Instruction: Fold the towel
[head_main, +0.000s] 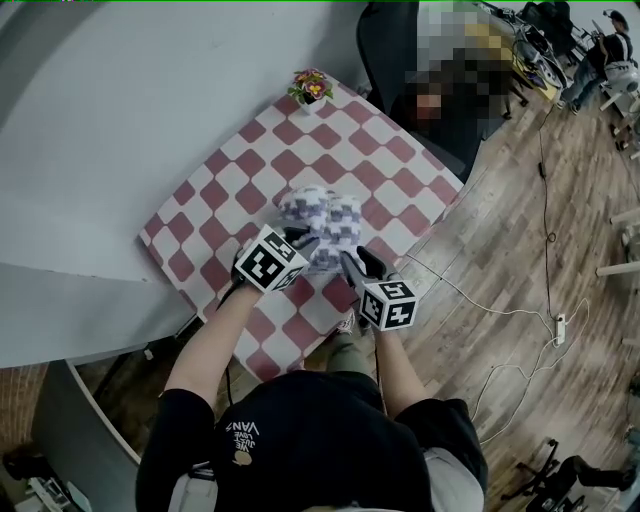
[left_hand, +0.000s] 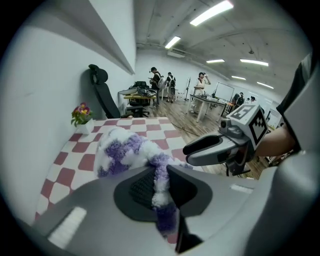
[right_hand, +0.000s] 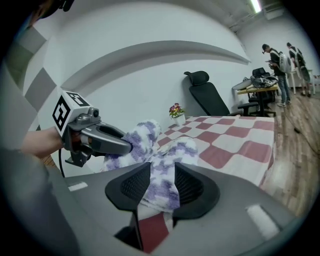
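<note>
The fluffy white and purple checked towel (head_main: 322, 226) is bunched above the near part of the red and white checked table (head_main: 300, 150). My left gripper (head_main: 296, 245) is shut on one edge of the towel (left_hand: 159, 185), which runs as a thin strip between its pads. My right gripper (head_main: 345, 258) is shut on a thicker fold of the towel (right_hand: 162, 182). The two grippers hold it close together, side by side. In the left gripper view the right gripper (left_hand: 200, 150) shows at the right; in the right gripper view the left gripper (right_hand: 122, 146) shows at the left.
A small pot of flowers (head_main: 311, 88) stands at the table's far corner by the white curved wall. A black office chair (head_main: 400, 50) is behind the table. Cables (head_main: 520, 320) lie on the wooden floor to the right. People stand at desks far off.
</note>
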